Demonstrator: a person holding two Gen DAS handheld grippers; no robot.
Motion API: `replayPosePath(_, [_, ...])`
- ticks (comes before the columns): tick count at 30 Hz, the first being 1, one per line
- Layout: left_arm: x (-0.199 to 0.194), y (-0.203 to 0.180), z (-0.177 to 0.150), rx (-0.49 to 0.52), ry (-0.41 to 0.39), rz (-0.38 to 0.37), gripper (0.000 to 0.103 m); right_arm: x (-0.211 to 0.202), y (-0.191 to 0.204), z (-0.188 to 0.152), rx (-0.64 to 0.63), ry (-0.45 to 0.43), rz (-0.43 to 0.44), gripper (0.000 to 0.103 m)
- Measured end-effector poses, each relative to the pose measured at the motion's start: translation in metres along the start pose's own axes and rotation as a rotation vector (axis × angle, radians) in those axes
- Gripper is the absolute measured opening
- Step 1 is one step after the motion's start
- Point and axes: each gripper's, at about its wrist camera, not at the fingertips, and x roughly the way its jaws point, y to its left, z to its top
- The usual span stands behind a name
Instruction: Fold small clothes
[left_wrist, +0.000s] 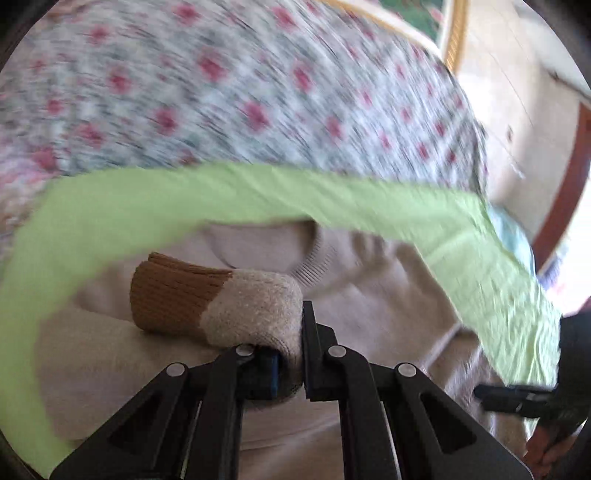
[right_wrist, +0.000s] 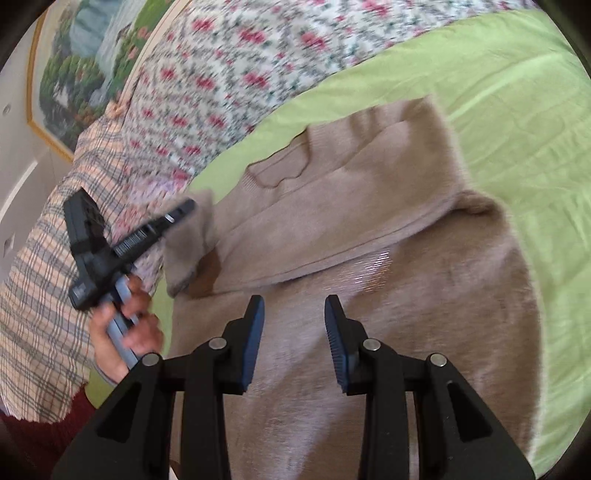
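Observation:
A beige knit sweater (right_wrist: 388, 266) lies spread on a light green sheet (right_wrist: 517, 147), neckline toward the far side. My left gripper (left_wrist: 290, 343) is shut on the end of one sleeve (left_wrist: 236, 306), which has a brown ribbed cuff and is held above the sweater body (left_wrist: 369, 295). In the right wrist view that gripper (right_wrist: 181, 212) is at the left with the sleeve (right_wrist: 188, 240) hanging from it. My right gripper (right_wrist: 294, 306) hovers open over the sweater's lower body with nothing between its fingers. Its tip (left_wrist: 513, 397) also shows in the left wrist view.
A floral bedcover (right_wrist: 258, 55) lies beyond the green sheet (left_wrist: 332, 195). The person's plaid sleeve (right_wrist: 44, 258) and hand (right_wrist: 125, 332) are at the left. A framed landscape painting (right_wrist: 74, 74) hangs on the wall. Pale floor or wall (left_wrist: 517, 92) lies past the bed.

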Motion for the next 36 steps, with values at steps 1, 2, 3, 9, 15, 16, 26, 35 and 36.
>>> replayPosePath(1, [0.014,-0.011,-0.006,0.019,0.027,0.001,0.008,-0.002,-0.004,0.001,0.008,-0.007,-0.006,0.035])
replayPosePath(2, [0.029,-0.016,-0.009,0.034,0.055,0.005,0.008,-0.004,-0.007,0.003,0.017,-0.015,-0.011,0.035])
replayPosePath(3, [0.041,-0.019,-0.012,0.045,0.081,0.009,0.010,-0.006,-0.011,0.005,0.027,-0.022,-0.015,0.035])
replayPosePath(9, [0.054,-0.030,-0.046,0.092,0.194,-0.006,0.061,-0.007,-0.016,0.018,0.039,-0.038,-0.036,0.042])
replayPosePath(15, [-0.015,-0.010,-0.077,0.058,0.145,0.019,0.072,0.025,0.019,0.036,-0.081,-0.002,-0.001,0.049])
replayPosePath(16, [-0.026,-0.001,-0.082,0.044,0.141,0.041,0.072,0.035,0.027,0.040,-0.109,0.012,0.013,0.049])
replayPosePath(26, [-0.072,0.130,-0.108,-0.185,0.171,0.418,0.072,0.151,0.098,0.084,-0.344,0.166,0.043,0.050])
replayPosePath(35, [-0.045,0.158,-0.097,-0.278,0.172,0.448,0.072,0.156,0.088,0.088,-0.262,0.096,0.055,0.009])
replayPosePath(36, [-0.045,0.157,-0.096,-0.282,0.165,0.463,0.072,0.137,0.081,0.093,-0.213,0.036,0.065,0.009])
